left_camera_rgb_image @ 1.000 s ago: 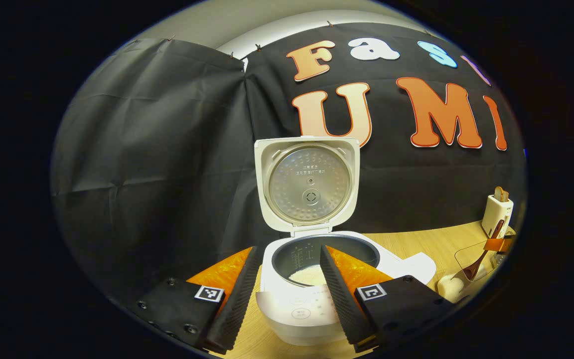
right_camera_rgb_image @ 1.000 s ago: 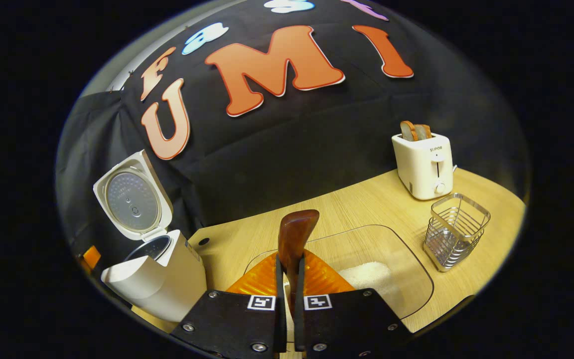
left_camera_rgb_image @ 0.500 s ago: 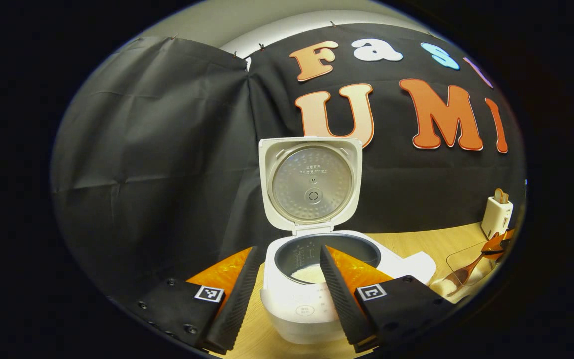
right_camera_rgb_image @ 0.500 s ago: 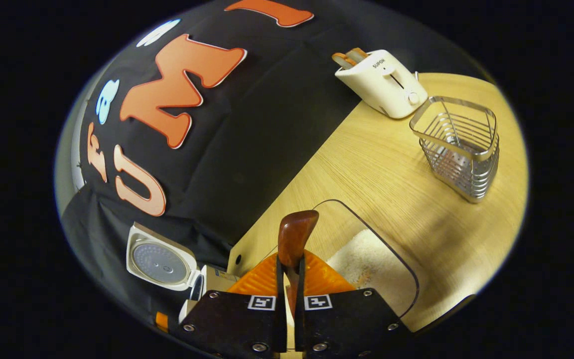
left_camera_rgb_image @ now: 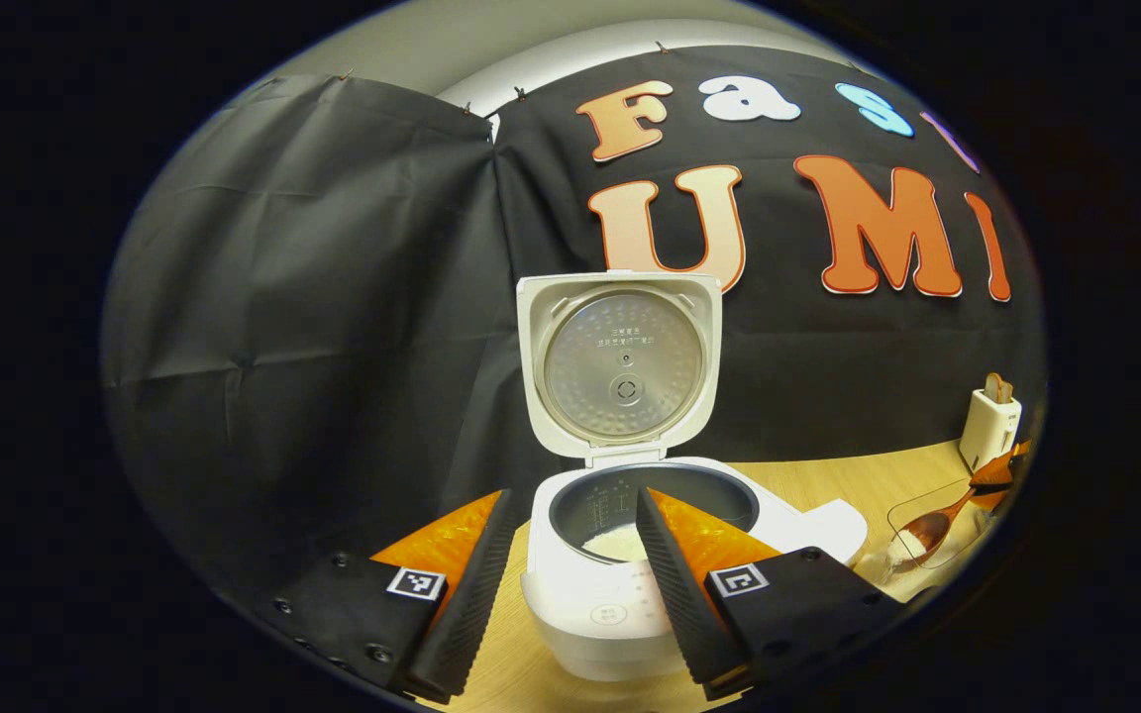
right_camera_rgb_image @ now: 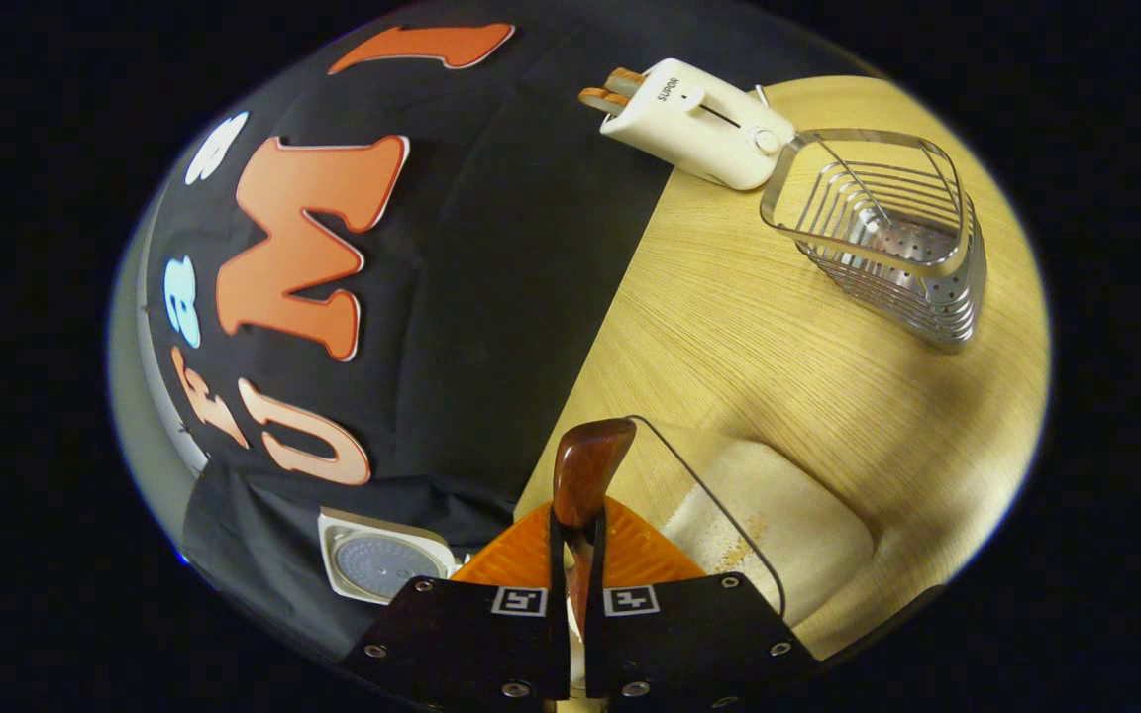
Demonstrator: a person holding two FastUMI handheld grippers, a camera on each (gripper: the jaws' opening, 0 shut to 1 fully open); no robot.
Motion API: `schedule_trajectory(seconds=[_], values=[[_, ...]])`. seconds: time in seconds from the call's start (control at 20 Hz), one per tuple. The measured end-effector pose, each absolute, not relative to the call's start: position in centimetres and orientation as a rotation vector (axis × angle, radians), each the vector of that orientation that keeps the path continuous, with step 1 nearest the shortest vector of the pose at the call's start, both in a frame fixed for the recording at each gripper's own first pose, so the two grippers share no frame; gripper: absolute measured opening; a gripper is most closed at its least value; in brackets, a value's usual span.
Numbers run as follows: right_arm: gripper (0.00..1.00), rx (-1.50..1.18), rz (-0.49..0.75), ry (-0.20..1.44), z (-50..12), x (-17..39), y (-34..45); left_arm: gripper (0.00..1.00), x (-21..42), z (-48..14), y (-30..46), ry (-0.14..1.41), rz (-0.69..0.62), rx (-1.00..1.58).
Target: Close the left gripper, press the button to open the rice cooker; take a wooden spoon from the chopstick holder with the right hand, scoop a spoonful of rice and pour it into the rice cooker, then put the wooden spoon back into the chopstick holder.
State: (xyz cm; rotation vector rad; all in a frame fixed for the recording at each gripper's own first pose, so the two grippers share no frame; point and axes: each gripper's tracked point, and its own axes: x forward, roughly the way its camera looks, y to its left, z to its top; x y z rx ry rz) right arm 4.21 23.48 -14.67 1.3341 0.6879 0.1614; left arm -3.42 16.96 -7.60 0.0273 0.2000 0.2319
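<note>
The toaster [right_camera_rgb_image: 694,124] carries a small brand mark; the rice cooker's lid [left_camera_rgb_image: 622,364] bears print too small to make out.

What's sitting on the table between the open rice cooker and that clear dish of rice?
Nothing: in the left gripper view, only bare wooden table separates the rice cooker from the clear dish, where the wooden spoon dips into the rice.

The rice cooker [left_camera_rgb_image: 630,555] stands with its lid [left_camera_rgb_image: 620,361] upright at 12 o'clock, blocking the back and leaving the pot mouth free from above. Bare table [right_camera_rgb_image: 778,327] separates the glass tray [right_camera_rgb_image: 778,515] from the chopstick holder [right_camera_rgb_image: 887,248] and toaster [right_camera_rgb_image: 694,124] at 1 o'clock.
</note>
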Motion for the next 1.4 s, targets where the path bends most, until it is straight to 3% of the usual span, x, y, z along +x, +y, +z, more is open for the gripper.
schedule_trajectory(seconds=[0.4, 0.45, 0.55, 0.75, 1.4], values=[[0.06, 1.572, 0.225, 0.587, -10.1, 5.2, 19.8, 0.82, -3.3, -7.1, 16.0, 0.186, 0.218, 0.014], [0.06, 1.601, 0.229, 0.578, -9.7, 5.3, 19.5, 0.77, -3.2, -7.1, 15.9, 0.187, 0.217, 0.013], [0.06, 1.657, 0.234, 0.571, -9.1, 5.5, 19.3, 0.82, -3.3, -7.0, 15.7, 0.186, 0.216, 0.008], [0.06, 1.787, 0.301, 0.608, -7.9, 5.3, 20.6, 0.82, -3.4, -7.2, 15.7, 0.190, 0.214, 0.003], [0.06, 1.719, 0.433, 0.608, -1.8, 6.8, 27.3, 0.79, -5.1, -7.2, 18.1, 0.183, 0.258, 0.002]])
